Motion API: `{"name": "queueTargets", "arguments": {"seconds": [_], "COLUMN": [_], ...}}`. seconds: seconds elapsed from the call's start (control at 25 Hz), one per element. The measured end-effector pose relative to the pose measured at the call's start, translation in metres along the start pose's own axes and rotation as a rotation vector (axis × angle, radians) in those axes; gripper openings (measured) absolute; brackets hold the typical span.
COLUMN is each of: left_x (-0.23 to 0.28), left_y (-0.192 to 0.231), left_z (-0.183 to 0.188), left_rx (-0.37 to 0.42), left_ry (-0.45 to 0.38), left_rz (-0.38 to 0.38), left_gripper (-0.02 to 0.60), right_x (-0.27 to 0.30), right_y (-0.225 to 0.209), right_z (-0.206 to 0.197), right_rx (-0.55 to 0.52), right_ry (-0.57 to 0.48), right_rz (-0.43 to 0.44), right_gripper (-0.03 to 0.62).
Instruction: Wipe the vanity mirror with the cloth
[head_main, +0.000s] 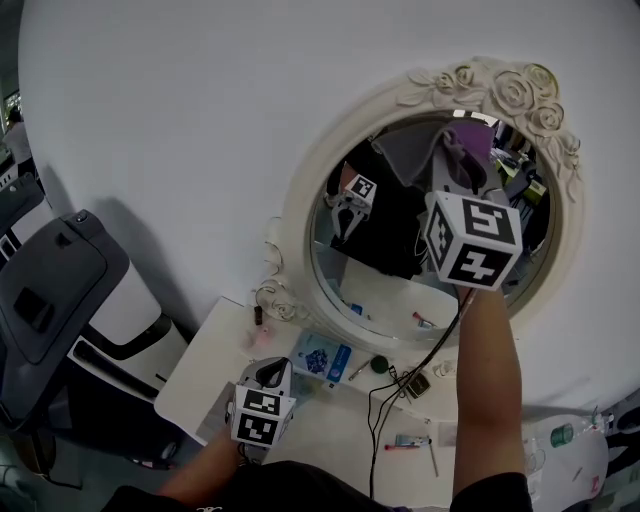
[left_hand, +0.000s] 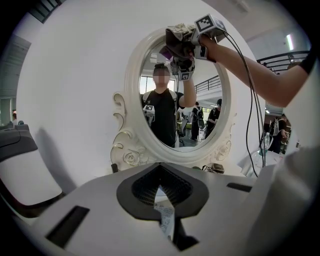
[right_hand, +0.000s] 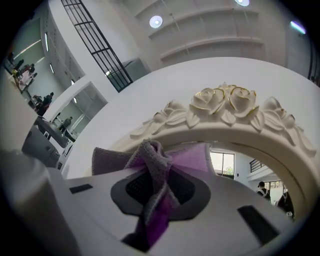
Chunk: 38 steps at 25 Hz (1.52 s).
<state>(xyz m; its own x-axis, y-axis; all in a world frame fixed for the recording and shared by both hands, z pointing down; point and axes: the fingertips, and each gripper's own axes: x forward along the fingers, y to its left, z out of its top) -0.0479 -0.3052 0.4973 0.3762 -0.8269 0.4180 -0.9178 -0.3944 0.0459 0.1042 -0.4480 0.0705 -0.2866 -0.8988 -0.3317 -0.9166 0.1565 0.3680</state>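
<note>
Head view, upper right of the frame: the right gripper (head_main: 463, 178) holds a purple cloth (head_main: 468, 148), clamped in its jaws, at the top of the oval mirror (head_main: 385, 290). At lower left, the left gripper (head_main: 270, 372) hangs above the white table (head_main: 200, 375), jaws narrowed and empty.

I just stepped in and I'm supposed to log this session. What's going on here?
A person with a handheld gripper in each hand is at an oval vanity mirror. The right gripper is up at the top of the glass, just under the frame's carved roses, with its jaws clamped on a bunched purple cloth. The left gripper hangs low over the white vanity table, jaws together and holding nothing. Small items lie scattered on the table below the mirror.
</note>
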Motion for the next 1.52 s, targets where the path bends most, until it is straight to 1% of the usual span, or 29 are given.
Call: {"name": "queueTargets", "arguments": {"seconds": [0.12, 0.28, 0.48, 0.64, 0.84, 1.08, 1.16, 1.2, 1.28, 1.32, 1.36, 1.44, 1.52], "left_x": [0.002, 0.005, 0.004, 0.001, -0.001, -0.007, -0.01, -0.012, -0.015, -0.017, -0.019, -0.022, -0.023], "left_y": [-0.003, -0.005, -0.004, 0.001, 0.004, 0.007, 0.01, 0.012, 0.015, 0.016, 0.017, 0.021, 0.026], "left_z": [-0.001, -0.004, -0.007, -0.009, -0.012, -0.012, -0.013, -0.013, -0.013, -0.013, -0.014, -0.019, -0.021], "left_rx": [0.005, 0.008, 0.008, 0.004, 0.006, -0.001, -0.005, -0.007, -0.01, -0.013, -0.016, -0.024, -0.032], "left_ry": [0.016, 0.031, 0.037, 0.041, 0.041, 0.027, 0.023, 0.02, 0.012, 0.014, 0.018, 0.027, 0.031], "left_rz": [-0.006, -0.012, -0.004, 0.007, 0.018, 0.031, 0.039, 0.043, 0.052, 0.055, 0.058, 0.063, 0.069], "left_gripper": [-0.002, -0.002, -0.002, -0.001, -0.001, -0.001, -0.001, 0.0, -0.002, 0.0, -0.001, -0.002, -0.002], "right_x": [-0.006, -0.013, -0.028, -0.044, -0.061, -0.082, -0.09, -0.095, -0.108, -0.115, -0.12, -0.125, -0.124], "right_y": [0.013, 0.028, 0.056, 0.09, 0.128, 0.166, 0.179, 0.187, 0.203, 0.207, 0.208, 0.205, 0.204], "right_z": [-0.019, -0.045, -0.091, -0.144, -0.21, -0.28, -0.308, -0.324, -0.362, -0.378, -0.388, -0.395, -0.396], "right_rx": [0.011, 0.025, -0.03, -0.006, -0.039, -0.064, -0.068, -0.065, -0.047, -0.024, 0.009, 0.078, 0.092], "right_ry": [-0.006, 0.015, 0.046, 0.14, 0.254, 0.404, 0.467, 0.516, 0.626, 0.659, 0.67, 0.676, 0.692], "right_rz": [0.005, 0.027, 0.012, 0.063, 0.118, 0.179, 0.199, 0.215, 0.246, 0.245, 0.227, 0.192, 0.193], "right_gripper": [0.057, 0.057, 0.057, 0.057, 0.057, 0.057, 0.057, 0.057, 0.057, 0.057, 0.053, 0.052, 0.052]}}
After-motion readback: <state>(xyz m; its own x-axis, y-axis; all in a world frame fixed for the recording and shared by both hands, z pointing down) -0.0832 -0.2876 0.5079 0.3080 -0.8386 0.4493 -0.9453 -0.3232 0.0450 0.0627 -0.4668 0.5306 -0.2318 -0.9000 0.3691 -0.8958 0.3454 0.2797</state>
